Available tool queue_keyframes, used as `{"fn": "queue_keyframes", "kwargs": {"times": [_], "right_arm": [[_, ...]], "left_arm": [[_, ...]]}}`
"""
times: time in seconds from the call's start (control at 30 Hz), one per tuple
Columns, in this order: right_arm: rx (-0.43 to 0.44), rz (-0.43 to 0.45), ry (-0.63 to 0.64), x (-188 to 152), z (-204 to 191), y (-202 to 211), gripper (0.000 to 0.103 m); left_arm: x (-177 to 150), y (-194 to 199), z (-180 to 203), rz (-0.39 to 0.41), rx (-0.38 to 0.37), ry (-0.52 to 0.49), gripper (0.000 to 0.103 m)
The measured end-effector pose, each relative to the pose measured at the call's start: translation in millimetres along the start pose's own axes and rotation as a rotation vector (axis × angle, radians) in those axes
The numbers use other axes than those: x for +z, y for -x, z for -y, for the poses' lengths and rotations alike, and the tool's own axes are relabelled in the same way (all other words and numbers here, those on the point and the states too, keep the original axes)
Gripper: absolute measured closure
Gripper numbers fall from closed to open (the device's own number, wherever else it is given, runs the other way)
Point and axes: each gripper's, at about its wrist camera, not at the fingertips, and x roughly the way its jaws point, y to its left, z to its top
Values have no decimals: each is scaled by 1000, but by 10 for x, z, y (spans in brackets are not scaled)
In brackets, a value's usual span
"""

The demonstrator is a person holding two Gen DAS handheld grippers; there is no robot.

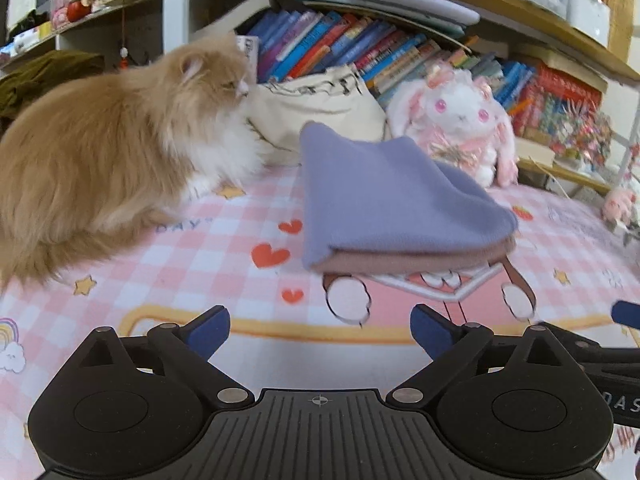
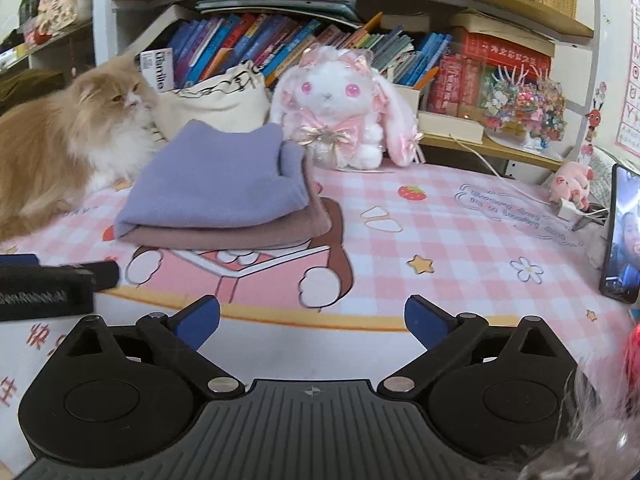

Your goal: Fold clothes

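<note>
Left tongs (image 1: 320,334): blue pads wide apart, nothing between them, held over the near part of the bed (image 1: 200,248). Right tongs (image 2: 312,322): pads likewise wide apart, empty, held over the near part of the bed beside the left tongs.

Clothes: two folded pieces in one stack toward the middle of the bed, beyond both tongs and clear of them. Purple garment (image 1: 384,196) on top, folded flat, its far corners standing up a little. Brown garment (image 2: 240,234) underneath, folded, its near edge showing below the purple one. The stack covers part of the cartoon print on the pink checked bed cover.

Other things on the bed:
- Cat (image 1: 104,152), long orange and white fur, lying at the left side, just beside the stack, head turned toward the cream bag (image 1: 316,112) at the far edge.
- Plush rabbit (image 2: 340,108), white and pink, sitting upright at the far edge, behind and to the right of the stack.
- Phone (image 2: 622,236) standing upright near the right edge, screen lit.
- Small pink plush toy (image 2: 572,186) near the phone, with a white charger and cable.

Bookshelf (image 2: 320,48) behind the far edge, rows of books leaning.
</note>
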Motion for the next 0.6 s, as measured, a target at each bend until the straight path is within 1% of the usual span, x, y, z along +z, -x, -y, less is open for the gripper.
{"fn": "queue_keyframes", "kwargs": {"times": [0.03, 0.1, 0.23, 0.4, 0.6], "right_arm": [[3, 1, 5, -7, -21, 15, 1], [6, 3, 17, -19, -60, 37, 0], [0, -2, 18, -37, -97, 41, 0], [-16, -20, -4, -33, -91, -4, 0], [-11, -34, -6, -40, -125, -14, 0]], "left_arm": [[-10, 5, 13, -6, -6, -11, 4], [-16, 20, 30, -4, 3, -26, 2], [-36, 69, 35, 15, 28, -51, 2], [-64, 107, -11, 12, 21, -49, 2], [-98, 98, -77, -10, 12, -26, 2]]}}
